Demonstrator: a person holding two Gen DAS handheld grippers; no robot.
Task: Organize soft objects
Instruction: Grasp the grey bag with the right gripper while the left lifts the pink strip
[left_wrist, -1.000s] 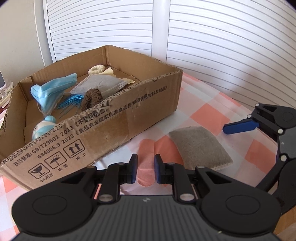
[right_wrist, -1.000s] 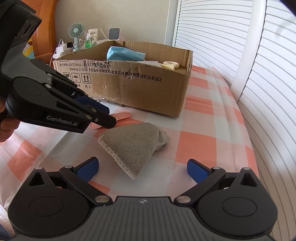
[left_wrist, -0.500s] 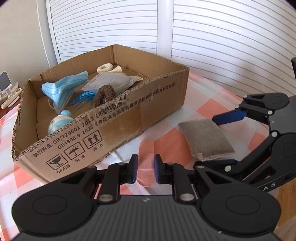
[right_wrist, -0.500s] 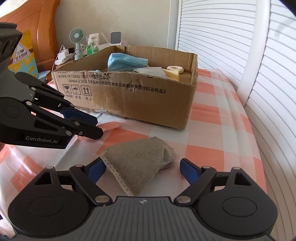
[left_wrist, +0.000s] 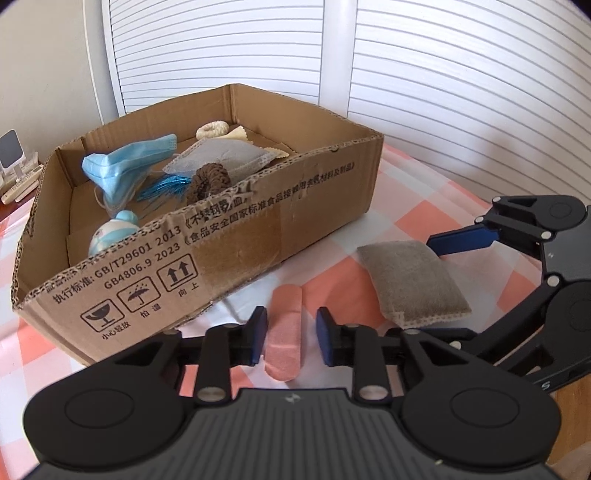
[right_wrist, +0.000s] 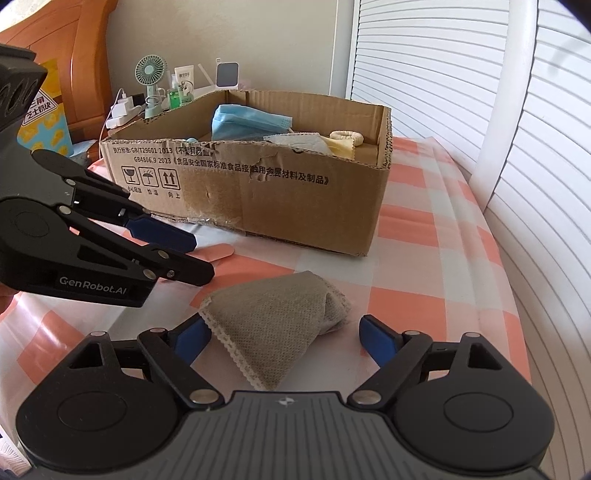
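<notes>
A pink bandage (left_wrist: 284, 332) sits between the narrow jaws of my left gripper (left_wrist: 290, 325), which is shut on it just in front of the cardboard box (left_wrist: 258, 236). Its tip pokes out past the left gripper (right_wrist: 197, 254) as the bandage (right_wrist: 219, 252) in the right wrist view. A grey-brown fabric pouch (right_wrist: 273, 325) lies on the checked cloth. My right gripper (right_wrist: 284, 332) stands open astride the pouch; the left pad is at its lace edge, the right pad clear of it. The left wrist view shows the same pouch (left_wrist: 410, 280).
The box (right_wrist: 280, 206) holds a blue face mask (left_wrist: 125, 170), a grey sachet (left_wrist: 229, 155), a brown scrunchie (left_wrist: 208, 182), a cream scrunchie (left_wrist: 214, 129) and a pale blue toy (left_wrist: 110, 232). Behind it a small fan (right_wrist: 149, 74) and bottles stand by a wooden headboard. White louvred doors run along the right.
My right gripper has come forward so the pouch now lies between its fingers, and its jaws have narrowed a little. The left gripper has stayed put with the bandage.
</notes>
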